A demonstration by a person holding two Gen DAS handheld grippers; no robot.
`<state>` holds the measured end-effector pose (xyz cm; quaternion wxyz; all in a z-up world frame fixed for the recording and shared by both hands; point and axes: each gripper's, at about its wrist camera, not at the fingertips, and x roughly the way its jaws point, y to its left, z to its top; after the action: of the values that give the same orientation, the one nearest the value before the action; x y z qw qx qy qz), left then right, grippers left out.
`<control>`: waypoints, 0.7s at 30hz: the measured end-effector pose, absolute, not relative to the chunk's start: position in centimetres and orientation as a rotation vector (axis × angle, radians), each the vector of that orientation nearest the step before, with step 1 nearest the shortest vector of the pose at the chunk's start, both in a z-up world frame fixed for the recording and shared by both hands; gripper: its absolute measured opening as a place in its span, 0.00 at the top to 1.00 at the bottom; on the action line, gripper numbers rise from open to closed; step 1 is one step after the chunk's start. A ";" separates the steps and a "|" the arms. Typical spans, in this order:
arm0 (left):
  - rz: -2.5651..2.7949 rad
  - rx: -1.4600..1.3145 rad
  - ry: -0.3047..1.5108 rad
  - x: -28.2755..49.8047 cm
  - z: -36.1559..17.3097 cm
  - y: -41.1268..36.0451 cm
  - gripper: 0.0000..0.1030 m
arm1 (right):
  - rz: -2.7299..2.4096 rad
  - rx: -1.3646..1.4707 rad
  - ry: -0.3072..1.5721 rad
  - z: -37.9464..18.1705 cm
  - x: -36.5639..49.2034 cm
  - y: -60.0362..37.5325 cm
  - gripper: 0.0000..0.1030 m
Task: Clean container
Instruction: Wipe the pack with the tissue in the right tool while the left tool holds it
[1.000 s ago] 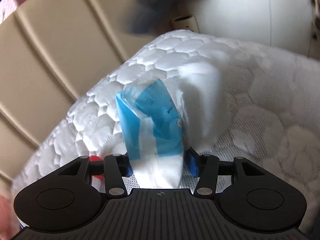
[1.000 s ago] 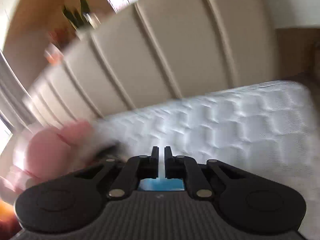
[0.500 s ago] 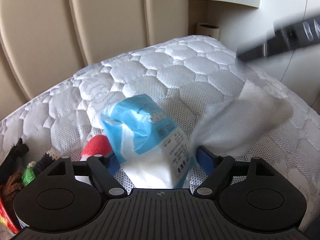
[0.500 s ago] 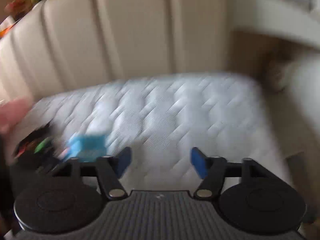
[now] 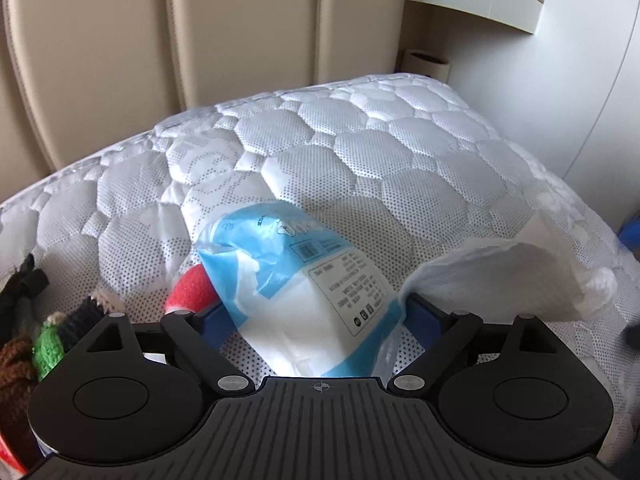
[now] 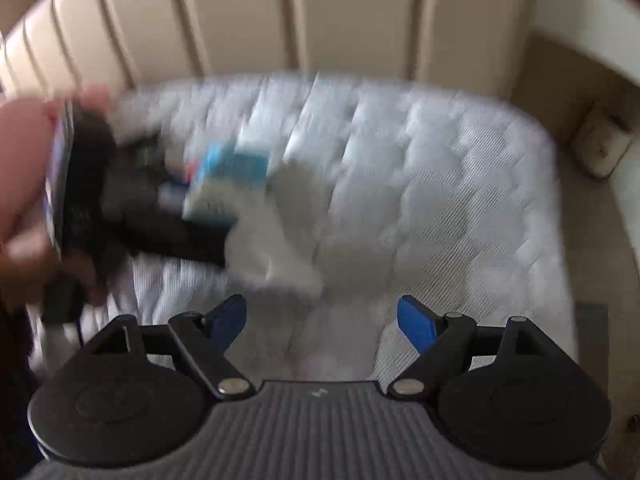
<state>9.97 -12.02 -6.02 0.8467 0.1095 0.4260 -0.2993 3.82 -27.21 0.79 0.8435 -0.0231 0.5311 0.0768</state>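
Nearest to me, the left gripper [image 5: 316, 316] had its jaws spreading wider, and between them lay a blue-and-white pack of wipes [image 5: 304, 280] on the bed; as far as I could tell the blue pads no longer pressed on it, so it looked let go rather than held. Just off the right-hand pad a loose white wipe [image 5: 516, 276] lay crumpled on the quilted mattress [image 5: 360, 152], apparently drawn from the pack. To the left of those jaws sat a red knitted thing [image 5: 190, 290], and further left a heap of small knitted toys [image 5: 52, 340] in green, brown and black, partly cut off by the edge of the view. The right gripper [image 6: 320, 320] hovered with its jaws apart and nothing between them, the wipe [image 6: 272, 232] lying a little beyond them and somewhat left. That view was smeared by motion, so I could make out only the pack [image 6: 228, 184] further off to the left, with the dark shape of the other gripper and a person's hand [image 6: 24, 168] beside it. Beyond everything stood the padded beige headboard [image 5: 240, 28]. No container showed in either view, so I could not say where it was. To my mind the job had barely begun: a wipe was out and ready, but picking it up, finding the container and all the wiping were left.
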 end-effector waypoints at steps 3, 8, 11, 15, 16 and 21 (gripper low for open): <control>-0.635 0.246 0.901 9.9 -6.0 -12.1 0.10 | 0.132 -0.027 1.080 -0.4 7.1 -27.1 0.44; -0.653 0.284 0.880 9.2 -6.0 -12.0 0.10 | -0.098 -0.151 0.866 -0.5 10.3 -28.0 0.33; -0.671 0.344 0.830 8.6 -6.1 -12.6 0.09 | 0.009 -0.128 0.842 -0.7 9.5 -27.3 0.23; -0.713 0.459 0.764 7.2 -6.6 -14.4 0.09 | 0.133 -0.115 0.834 -1.7 10.8 -25.3 0.23; -0.718 0.493 0.757 6.8 -6.8 -14.7 0.09 | 0.147 -0.121 0.844 -2.2 11.8 -24.9 0.23; -0.735 0.571 0.720 5.5 -7.1 -14.7 0.09 | 0.148 -0.026 1.036 -7.2 15.4 -25.4 0.28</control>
<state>5.51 -14.70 -7.06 0.8319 0.2691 0.3395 -0.3468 15.43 -25.36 -7.21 0.8661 -0.0122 0.4948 0.0706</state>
